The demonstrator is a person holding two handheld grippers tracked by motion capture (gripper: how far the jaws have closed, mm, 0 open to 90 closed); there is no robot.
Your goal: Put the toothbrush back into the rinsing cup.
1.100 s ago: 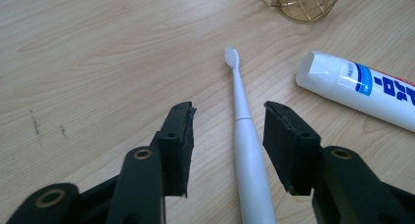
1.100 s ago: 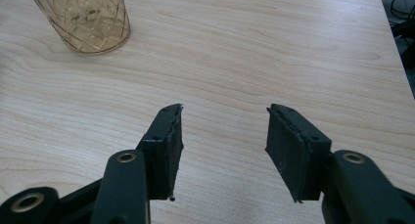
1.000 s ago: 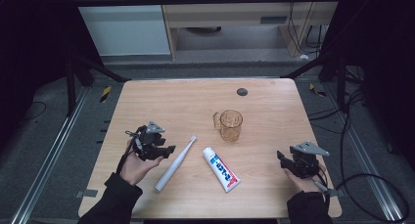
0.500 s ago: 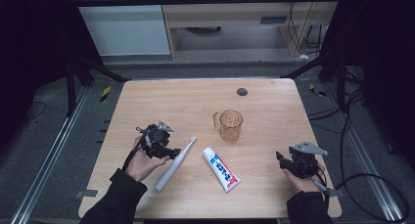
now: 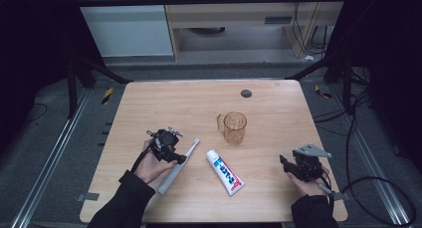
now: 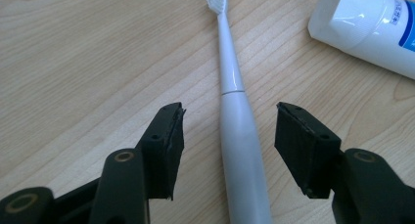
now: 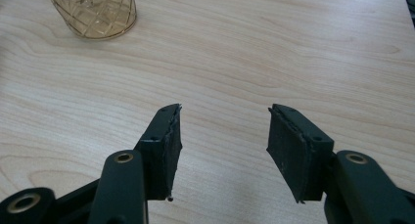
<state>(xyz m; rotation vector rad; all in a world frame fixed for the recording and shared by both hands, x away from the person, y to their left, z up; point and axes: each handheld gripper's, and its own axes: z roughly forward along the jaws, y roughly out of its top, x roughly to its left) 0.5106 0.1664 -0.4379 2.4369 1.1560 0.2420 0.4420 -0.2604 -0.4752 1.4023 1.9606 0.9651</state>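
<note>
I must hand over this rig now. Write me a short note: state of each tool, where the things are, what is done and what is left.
Left tool: its jaws have just been opening and now stand wide on both sides of the white electric toothbrush, pads clear of the handle.
Right tool: open, holding nothing, over bare table near the right front edge.
Things: the toothbrush lies flat at front left; toothpaste tube flat beside it to the right; amber glass mug upright behind them.
Done: left tool lined up on the handle.
Left: probably close on the toothbrush and lift it; nothing is picked up yet.
</note>
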